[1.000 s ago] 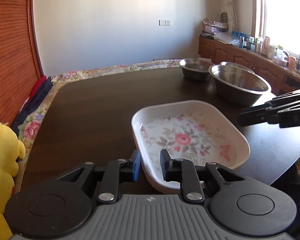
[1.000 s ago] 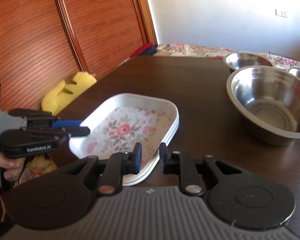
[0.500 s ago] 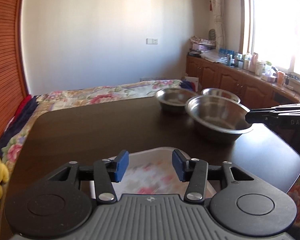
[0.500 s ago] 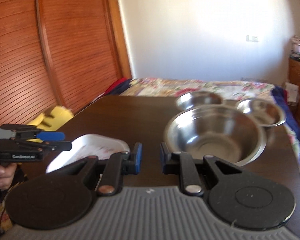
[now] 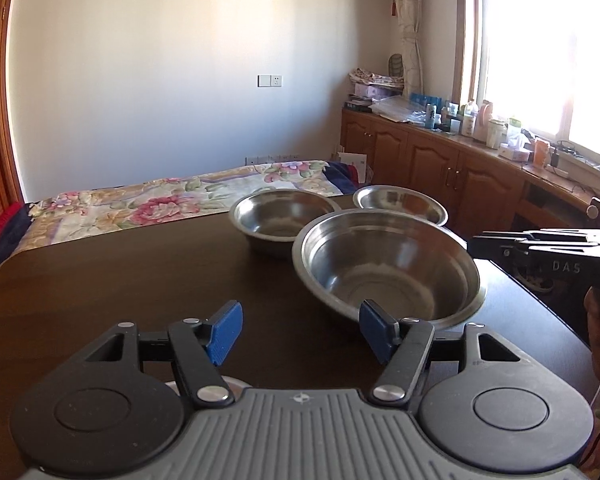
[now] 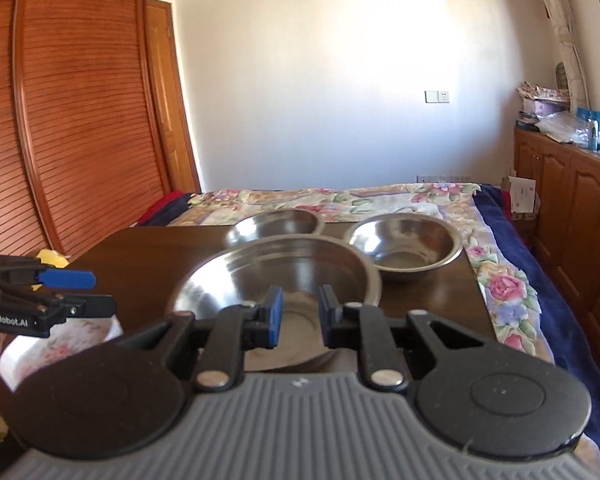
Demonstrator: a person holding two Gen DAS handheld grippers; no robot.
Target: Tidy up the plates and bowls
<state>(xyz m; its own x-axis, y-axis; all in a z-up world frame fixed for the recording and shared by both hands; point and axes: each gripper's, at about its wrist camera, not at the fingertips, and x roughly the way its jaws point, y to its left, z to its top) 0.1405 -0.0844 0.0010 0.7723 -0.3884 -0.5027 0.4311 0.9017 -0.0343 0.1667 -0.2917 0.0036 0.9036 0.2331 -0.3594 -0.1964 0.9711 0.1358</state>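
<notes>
Left claw (image 5: 300,330) wide apart, its jaws just been opening, nothing between them, only bare bench (image 5: 120,280). Right claw (image 6: 299,316) nearly closed, a narrow gap, gripping nothing. 3 steel bowls on the bench: big bowl (image 5: 386,264) nearest at 12 o'clock, mid bowl (image 5: 282,218) behind at 11, small bowl (image 5: 400,202) at 1. Only the right view catches the floral plate (image 6: 60,340) at 8 o'clock, near the bench edge under the left claw; the left view shows just a white sliver of it. Right view reads "GenRobot.AI" on the left claw; left view reads "DAS" on the right. Left view alone has the window (image 5: 540,52).
</notes>
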